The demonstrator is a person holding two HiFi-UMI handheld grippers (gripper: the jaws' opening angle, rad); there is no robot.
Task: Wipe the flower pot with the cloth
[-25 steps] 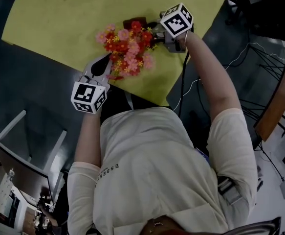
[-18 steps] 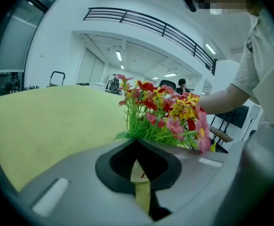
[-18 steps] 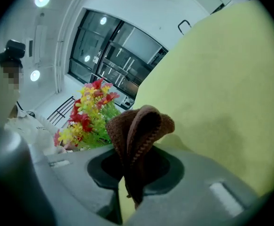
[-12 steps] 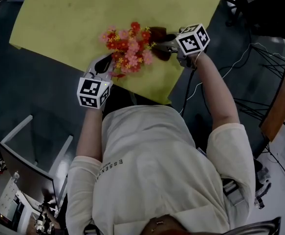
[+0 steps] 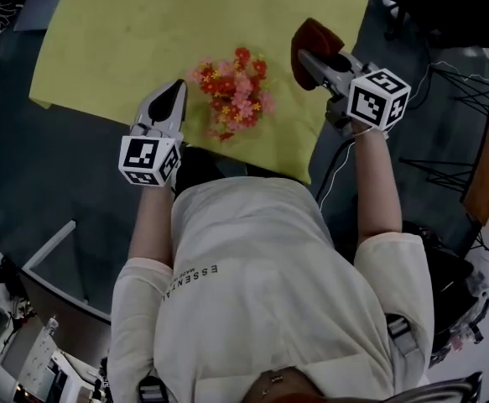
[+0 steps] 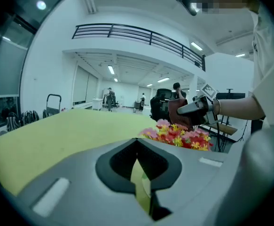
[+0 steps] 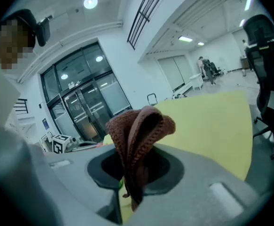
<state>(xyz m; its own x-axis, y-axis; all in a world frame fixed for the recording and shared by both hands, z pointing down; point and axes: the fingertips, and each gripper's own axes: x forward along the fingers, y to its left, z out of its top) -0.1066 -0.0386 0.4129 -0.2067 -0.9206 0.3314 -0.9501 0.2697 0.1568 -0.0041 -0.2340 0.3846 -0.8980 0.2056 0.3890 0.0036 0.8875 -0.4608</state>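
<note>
Right gripper (image 5: 308, 60) clamps cloth (image 5: 318, 35) near mat (image 5: 135, 32) edge.

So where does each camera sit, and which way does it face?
Head view: on the person's head, looking steeply down at table, flowers, left gripper, right gripper; arms, torso show.
Left gripper view: on the left gripper, looking along its shut jaws across the table; the right forearm shows.
Right gripper view: on the right gripper, looking along jaws shut on the cloth; the torso shows at left.
Shared: head and left gripper views both show flowers and cloth.
</note>
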